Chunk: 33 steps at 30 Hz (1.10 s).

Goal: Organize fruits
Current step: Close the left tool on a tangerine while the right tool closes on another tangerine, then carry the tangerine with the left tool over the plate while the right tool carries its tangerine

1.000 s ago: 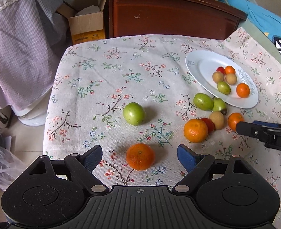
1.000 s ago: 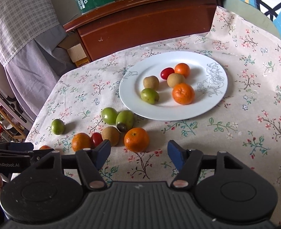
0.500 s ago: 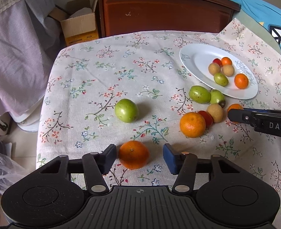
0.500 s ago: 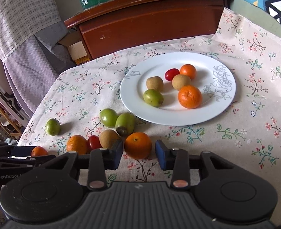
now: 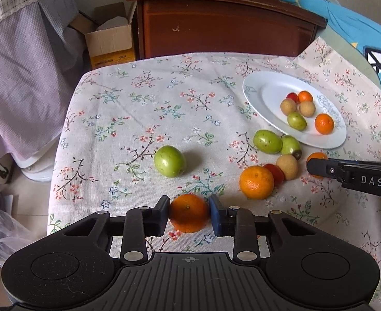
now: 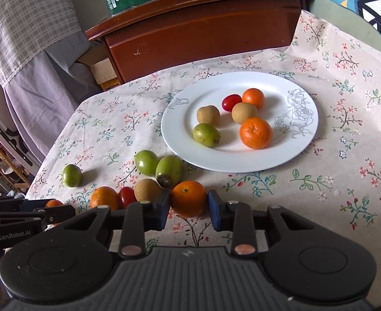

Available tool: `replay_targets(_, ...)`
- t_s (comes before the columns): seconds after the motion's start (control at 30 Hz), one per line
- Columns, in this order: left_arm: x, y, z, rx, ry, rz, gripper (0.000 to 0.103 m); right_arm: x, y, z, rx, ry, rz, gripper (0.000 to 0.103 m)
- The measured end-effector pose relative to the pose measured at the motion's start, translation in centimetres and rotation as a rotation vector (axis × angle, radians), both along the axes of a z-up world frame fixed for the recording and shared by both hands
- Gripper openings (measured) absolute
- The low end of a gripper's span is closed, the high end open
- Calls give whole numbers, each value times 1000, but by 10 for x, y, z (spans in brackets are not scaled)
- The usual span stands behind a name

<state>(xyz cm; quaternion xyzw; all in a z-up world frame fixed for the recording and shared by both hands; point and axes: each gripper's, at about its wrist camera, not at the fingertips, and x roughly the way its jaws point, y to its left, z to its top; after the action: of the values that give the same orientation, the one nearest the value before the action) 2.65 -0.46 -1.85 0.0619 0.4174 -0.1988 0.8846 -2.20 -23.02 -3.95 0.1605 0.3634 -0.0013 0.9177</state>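
My left gripper (image 5: 189, 213) is shut on an orange mandarin (image 5: 189, 216) at the near edge of the flowered tablecloth. My right gripper (image 6: 188, 204) is shut on another mandarin (image 6: 188, 198) just in front of the white plate (image 6: 301, 140). The plate holds several small fruits: two mandarins, two brown longans, a green jujube and a red tomato. Loose on the cloth are a green fruit (image 5: 169, 161), a mandarin (image 5: 256, 182), a red tomato (image 5: 275, 173), a brown longan (image 5: 287, 166) and two green jujubes (image 5: 267, 141).
A dark wooden cabinet (image 5: 224, 23) stands behind the table. An open cardboard box (image 5: 110, 39) and a checked purple cloth (image 5: 22, 59) are at the far left. The table's left edge (image 5: 58, 155) drops to the floor.
Both grippers have closed from open onto the mandarins that lay between their fingers. Both have moved slightly forward.
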Motion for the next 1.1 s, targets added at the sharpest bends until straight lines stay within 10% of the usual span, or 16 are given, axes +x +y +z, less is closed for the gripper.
replay_targets(1.1,51,-88,58,-158,-98,-147,30,17,-65,67,17,-119,-57,31)
